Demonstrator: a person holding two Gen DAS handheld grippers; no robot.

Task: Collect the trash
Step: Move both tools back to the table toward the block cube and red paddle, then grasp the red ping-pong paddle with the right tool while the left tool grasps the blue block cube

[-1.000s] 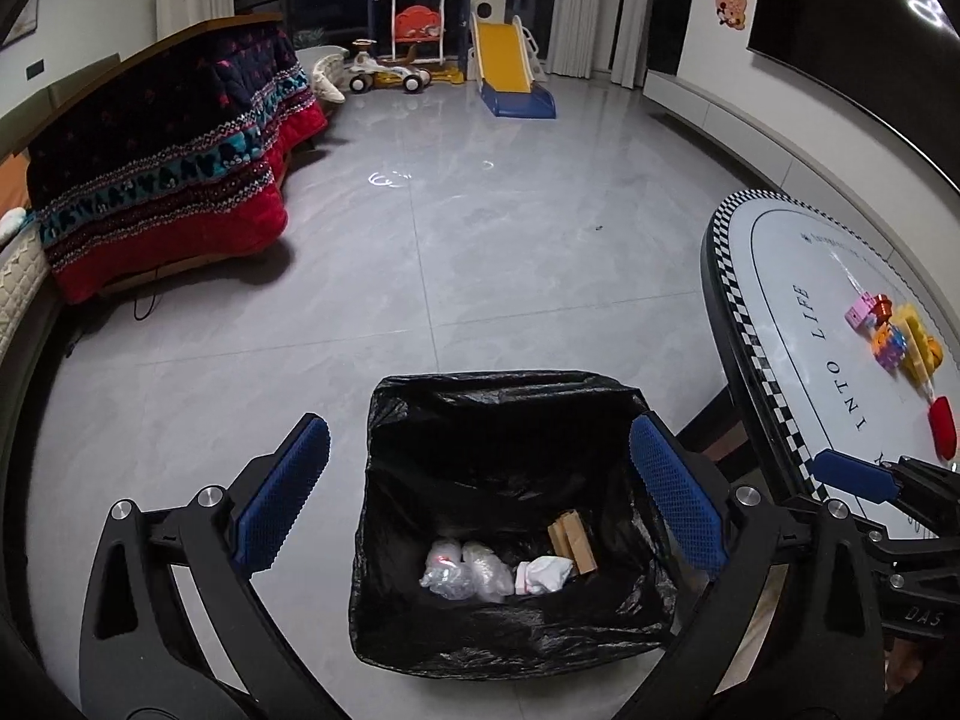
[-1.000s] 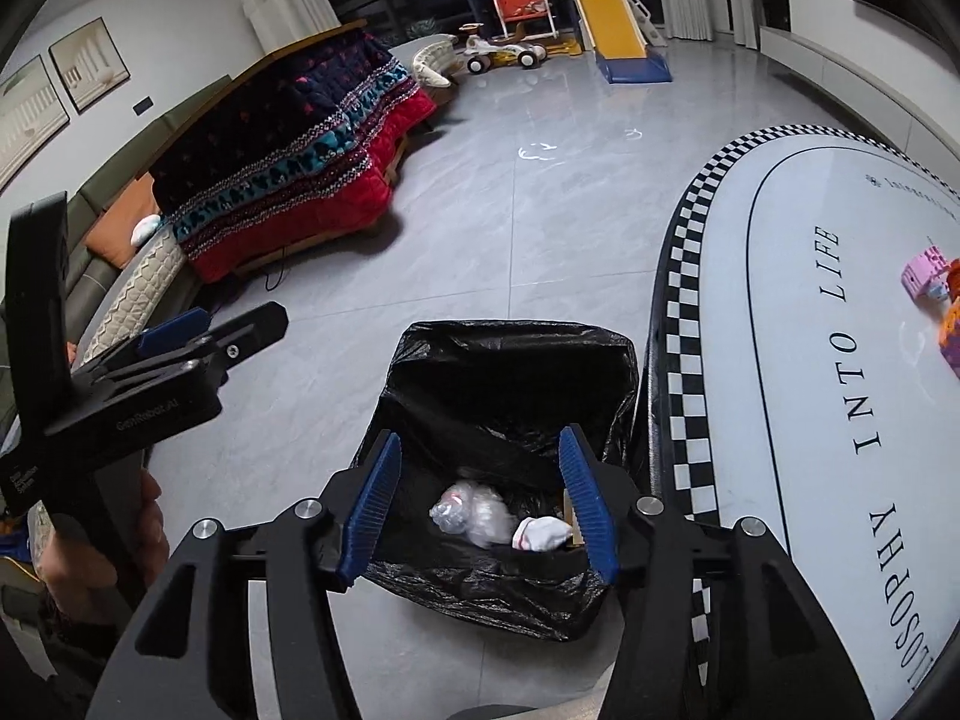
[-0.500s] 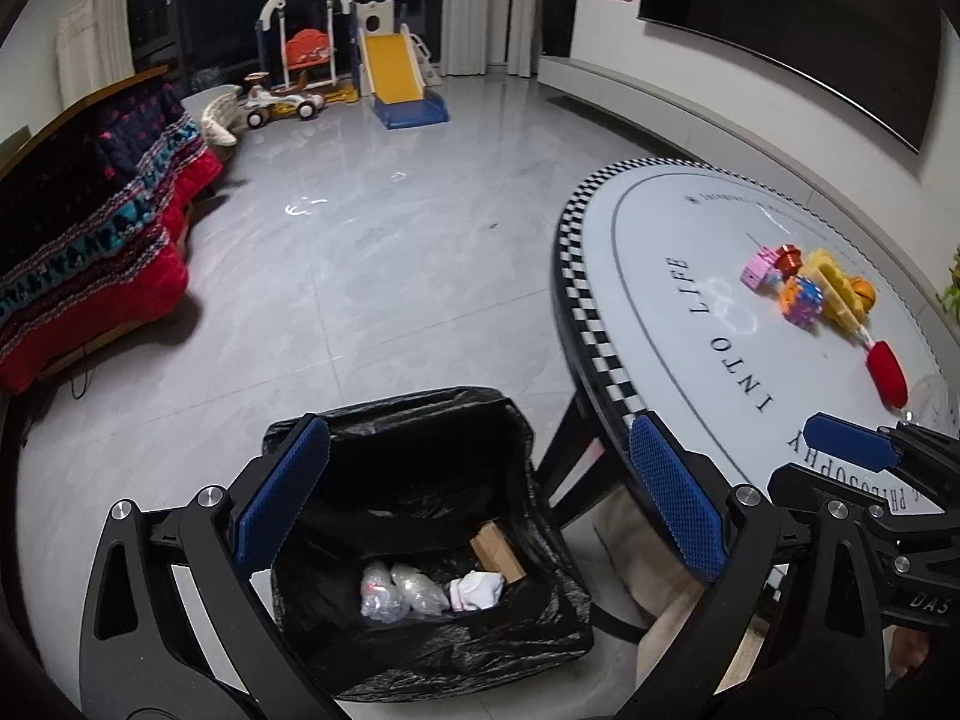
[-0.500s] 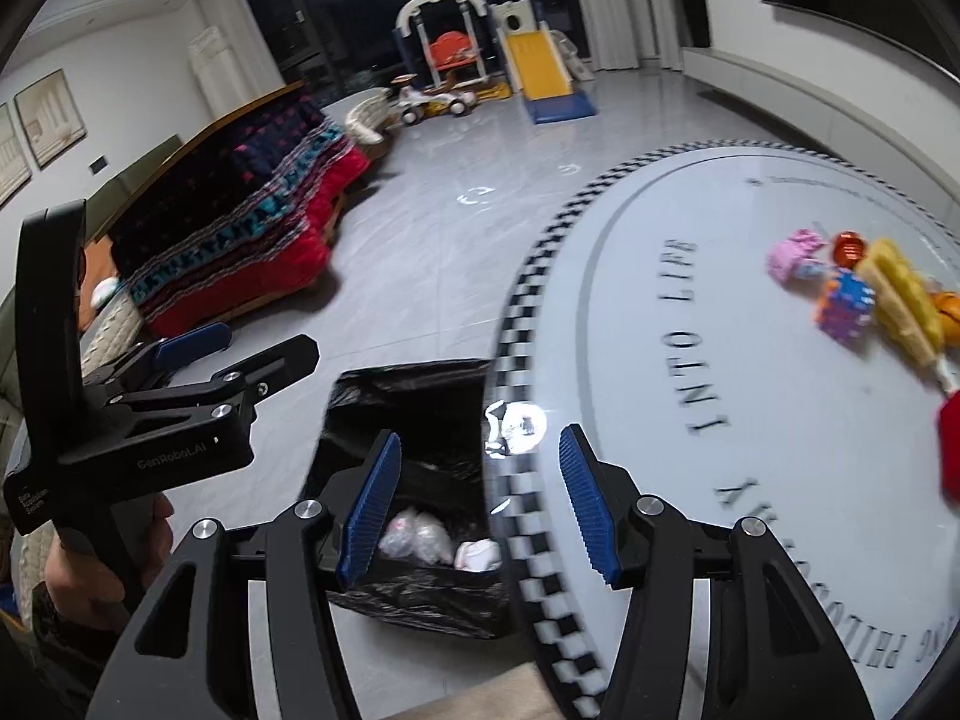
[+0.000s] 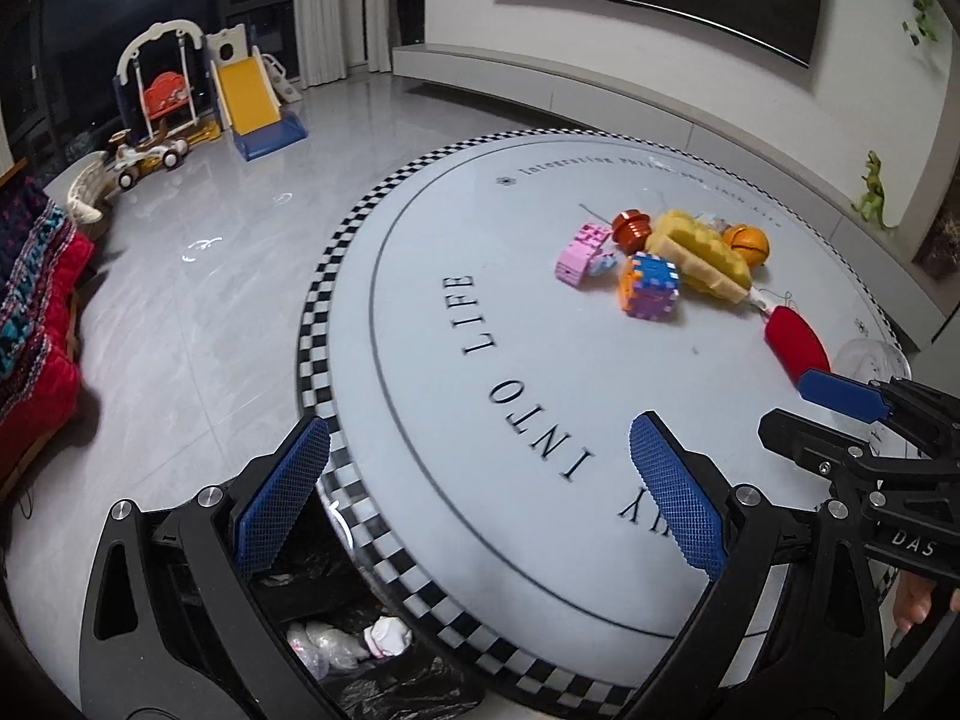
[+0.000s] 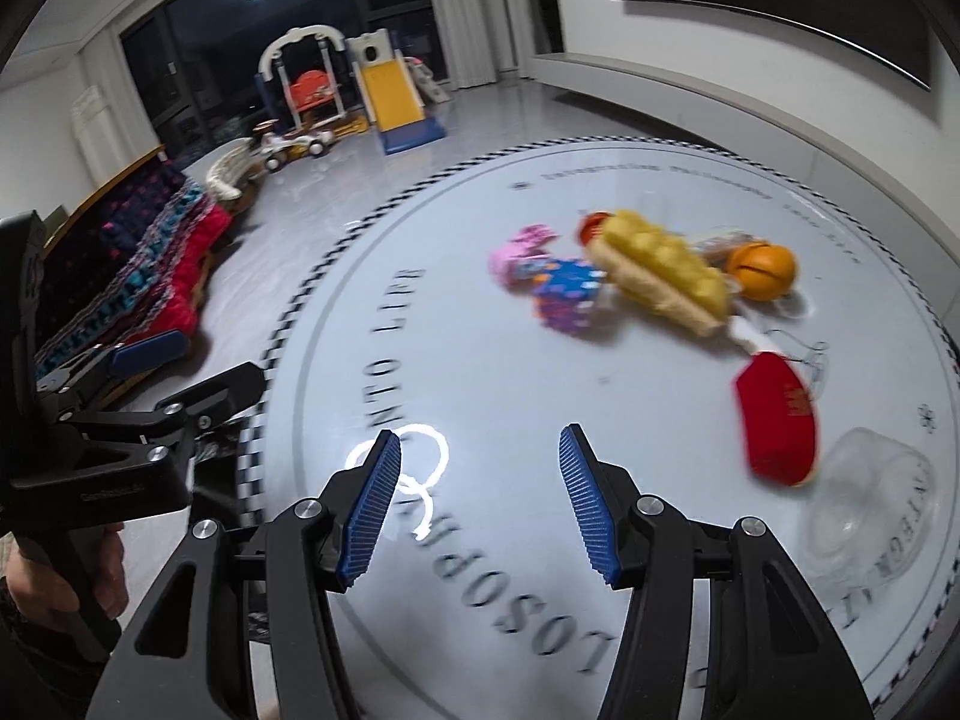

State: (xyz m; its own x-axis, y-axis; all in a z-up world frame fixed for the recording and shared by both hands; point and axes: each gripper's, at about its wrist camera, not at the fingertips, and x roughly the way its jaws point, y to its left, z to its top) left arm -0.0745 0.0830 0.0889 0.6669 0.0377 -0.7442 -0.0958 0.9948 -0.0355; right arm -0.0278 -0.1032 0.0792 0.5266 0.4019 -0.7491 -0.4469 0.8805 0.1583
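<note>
From my left wrist camera, I am seeing that I have swung away from the trash bag [image 5: 360, 660]: a moment ago it was sitting square between my left gripper [image 5: 474, 498] fingers, and now it is slipping under the bench [image 5: 510, 420] edge, below and behind my left finger, with only crumpled white wrappers [image 5: 390, 636] showing inside. My left fingers are standing wide apart with nothing between them, hovering over the checkered rim. I am judging that the last drop is done and I am turning to hunt for the next piece of trash. Ahead and to the right of my fingers a cluster of toys is lying: a pink block [image 5: 579, 252], a foam puzzle cube [image 5: 651, 285], a yellow corn-like toy [image 5: 705, 261], an orange ball [image 5: 747, 243]. My right gripper [image 5: 840, 414] is reaching in at the right edge.

From my right wrist camera, the view is blurring. My right gripper [image 6: 480, 501] fingers are standing about half apart, empty, over the printed lettering. The likeliest trash is lying to the right of my fingers: a red packet [image 6: 777, 426] and, just beyond it, a clear plastic container [image 6: 870, 498] near the bench rim. The toys [image 6: 630, 276] are sitting ahead, well apart from my fingers, so I am needing to steer past them and not grab them. My left gripper [image 6: 180, 372] is showing off to the left.
</note>
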